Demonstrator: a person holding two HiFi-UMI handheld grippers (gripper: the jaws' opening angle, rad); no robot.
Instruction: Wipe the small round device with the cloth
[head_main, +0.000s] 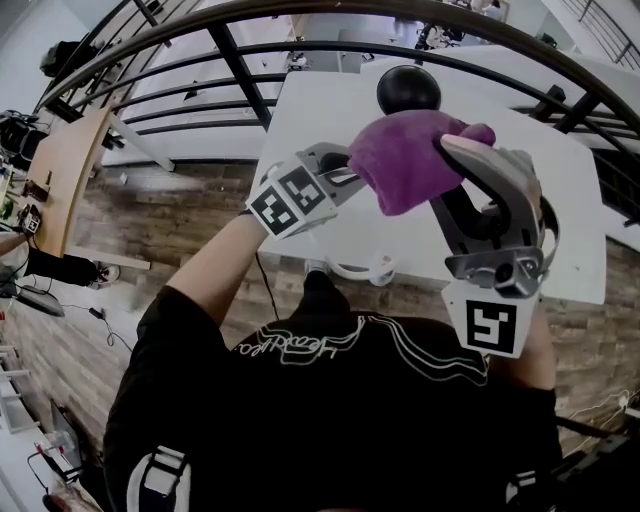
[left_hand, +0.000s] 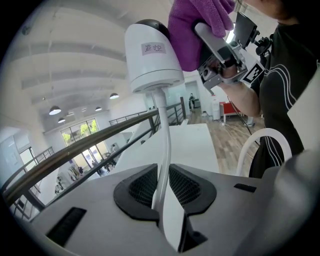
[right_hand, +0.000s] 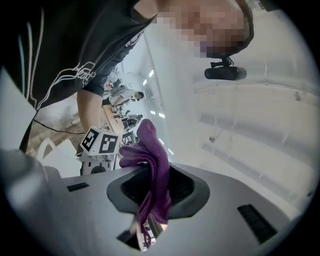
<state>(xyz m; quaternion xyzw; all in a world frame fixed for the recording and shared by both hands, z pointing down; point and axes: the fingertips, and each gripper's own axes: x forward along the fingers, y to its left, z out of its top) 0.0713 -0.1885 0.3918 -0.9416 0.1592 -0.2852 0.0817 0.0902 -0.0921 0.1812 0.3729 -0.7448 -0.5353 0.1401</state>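
The cloth (head_main: 405, 160) is purple, the device (left_hand: 150, 60) white.

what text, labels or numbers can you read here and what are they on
Pink label on the white round device: two characters, too blurred to read.
Script lettering on the black shirt: not legible.
Marker cubes: square patterns only, no words.

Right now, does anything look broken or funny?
Nothing looks broken or spilled. The only odd bit: the round device is up off the table, pinched by its thin white stalk in the left gripper, with the purple cloth against it.
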